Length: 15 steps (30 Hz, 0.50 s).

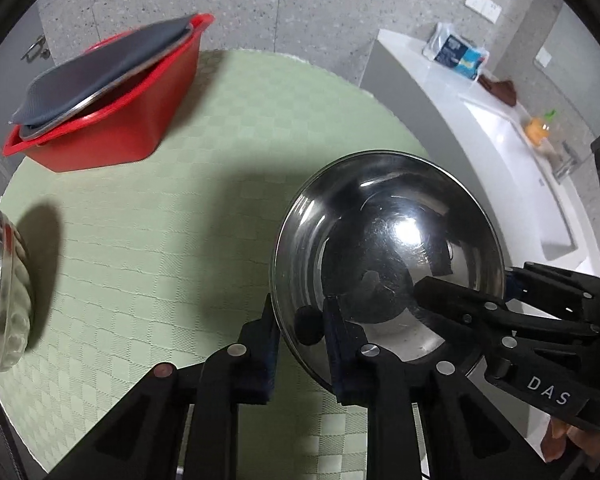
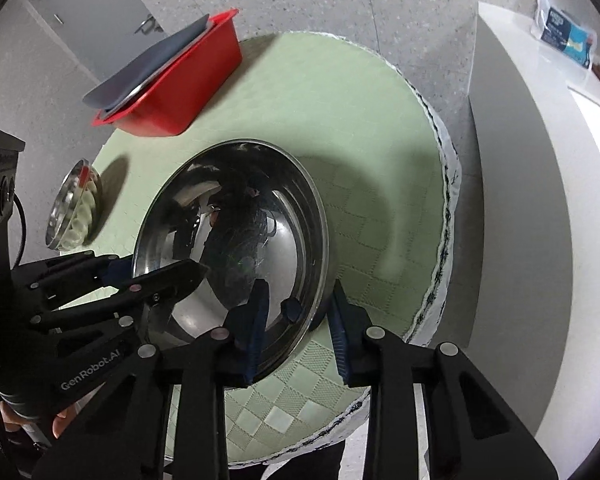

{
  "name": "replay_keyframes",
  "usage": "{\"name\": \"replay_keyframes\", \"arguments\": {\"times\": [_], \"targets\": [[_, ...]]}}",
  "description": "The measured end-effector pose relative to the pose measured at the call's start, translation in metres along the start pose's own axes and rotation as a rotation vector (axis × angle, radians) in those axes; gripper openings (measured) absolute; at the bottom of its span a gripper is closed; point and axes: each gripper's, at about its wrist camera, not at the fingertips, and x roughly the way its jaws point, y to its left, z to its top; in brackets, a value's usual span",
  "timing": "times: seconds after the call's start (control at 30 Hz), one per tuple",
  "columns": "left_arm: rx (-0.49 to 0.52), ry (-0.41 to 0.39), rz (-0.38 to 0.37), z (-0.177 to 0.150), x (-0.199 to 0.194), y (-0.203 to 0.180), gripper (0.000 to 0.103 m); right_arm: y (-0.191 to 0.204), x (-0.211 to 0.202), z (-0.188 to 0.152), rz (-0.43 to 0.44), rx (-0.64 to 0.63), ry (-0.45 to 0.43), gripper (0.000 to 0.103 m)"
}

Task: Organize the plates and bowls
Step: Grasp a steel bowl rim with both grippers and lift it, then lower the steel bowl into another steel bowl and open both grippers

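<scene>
A large steel bowl (image 1: 388, 256) is tilted above the round green table (image 1: 180, 200). My left gripper (image 1: 300, 320) straddles its near-left rim, one finger inside and one outside. My right gripper (image 2: 298, 304) straddles the opposite rim the same way; the bowl also shows in the right wrist view (image 2: 236, 240). Each gripper shows in the other's view, the right one (image 1: 460, 300) and the left one (image 2: 156, 276). A red tub (image 1: 112, 120) at the far left holds a grey plate (image 1: 100, 72) leaning on its rim. A small steel bowl (image 1: 4, 292) sits at the table's left edge.
A white counter (image 1: 480, 120) runs along the right, with a sink, a packet (image 1: 456, 52), a brown cloth and an orange bottle (image 1: 538, 128). Grey cabinet doors stand beyond the table at the left. The floor is speckled grey tile.
</scene>
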Motion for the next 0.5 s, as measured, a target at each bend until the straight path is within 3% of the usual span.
{"name": "replay_keyframes", "arguments": {"times": [0.23,0.5], "targets": [[-0.030,-0.096,-0.006,-0.009,-0.058,0.029,0.017,0.033,-0.028,0.014,0.021,-0.044,-0.067,0.030],[-0.110,-0.208,0.022,-0.040,-0.126,0.104,0.017,0.133,-0.023,0.029,0.054,-0.158,-0.095,0.030]]}}
